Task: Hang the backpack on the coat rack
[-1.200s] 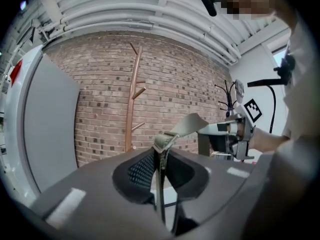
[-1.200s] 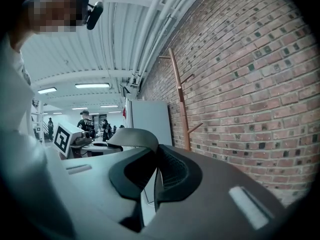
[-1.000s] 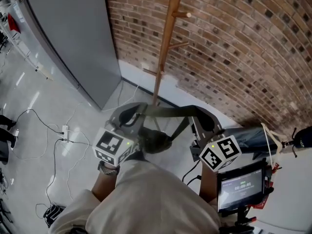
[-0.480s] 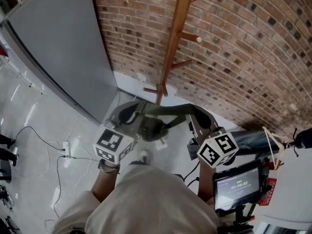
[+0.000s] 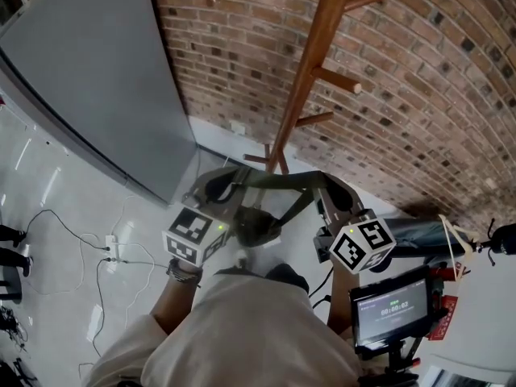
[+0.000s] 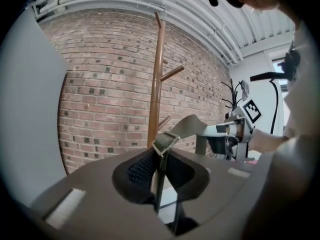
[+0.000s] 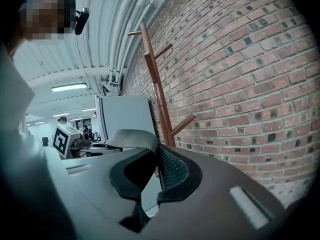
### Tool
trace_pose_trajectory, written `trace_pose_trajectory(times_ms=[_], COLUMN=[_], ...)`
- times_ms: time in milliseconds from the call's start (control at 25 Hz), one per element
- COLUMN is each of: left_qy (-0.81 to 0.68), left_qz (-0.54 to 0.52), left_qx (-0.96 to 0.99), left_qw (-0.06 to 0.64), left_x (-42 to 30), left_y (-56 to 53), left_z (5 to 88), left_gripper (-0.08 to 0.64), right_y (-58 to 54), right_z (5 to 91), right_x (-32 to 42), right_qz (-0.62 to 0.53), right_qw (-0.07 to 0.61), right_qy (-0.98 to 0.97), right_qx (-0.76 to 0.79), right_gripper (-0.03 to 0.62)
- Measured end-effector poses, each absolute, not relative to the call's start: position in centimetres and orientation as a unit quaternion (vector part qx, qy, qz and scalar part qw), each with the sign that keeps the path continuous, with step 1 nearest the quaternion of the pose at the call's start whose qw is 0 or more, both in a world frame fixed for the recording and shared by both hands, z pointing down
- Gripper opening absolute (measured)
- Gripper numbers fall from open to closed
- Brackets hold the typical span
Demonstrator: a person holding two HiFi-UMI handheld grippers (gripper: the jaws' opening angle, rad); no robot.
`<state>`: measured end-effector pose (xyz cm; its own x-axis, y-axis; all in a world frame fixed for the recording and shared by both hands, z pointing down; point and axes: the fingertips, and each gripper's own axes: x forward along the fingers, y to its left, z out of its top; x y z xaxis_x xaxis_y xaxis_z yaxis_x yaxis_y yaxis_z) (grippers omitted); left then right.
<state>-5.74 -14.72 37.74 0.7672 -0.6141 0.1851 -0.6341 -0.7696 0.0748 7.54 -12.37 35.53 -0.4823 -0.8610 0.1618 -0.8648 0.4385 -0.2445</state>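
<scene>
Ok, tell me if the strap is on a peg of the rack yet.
No, the strap is stretched between the left tongs and right tongs, in front of the rack.

Glossy pale floor (image 5: 56,176) carries loose cables (image 5: 76,222) and a power strip (image 5: 110,246) at nine o'clock; coat rack (image 5: 302,95) stands at twelve.
</scene>
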Motion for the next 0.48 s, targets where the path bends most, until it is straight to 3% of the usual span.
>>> trace_pose_trajectory(times_ms=[480], left_qy=[-0.363], left_qz=[0.094], left_qx=[0.921], left_qw=[0.105], left_x=[-4.6], left_y=[-16.1], left_z=[41.0], left_gripper=[0.037], right_y=[-15.5], right_z=[38.9], right_x=[8.7], right_qz=[0.190], right_qw=[0.022], right_qy=[-0.862], right_qx=[0.470], right_gripper=[0.008])
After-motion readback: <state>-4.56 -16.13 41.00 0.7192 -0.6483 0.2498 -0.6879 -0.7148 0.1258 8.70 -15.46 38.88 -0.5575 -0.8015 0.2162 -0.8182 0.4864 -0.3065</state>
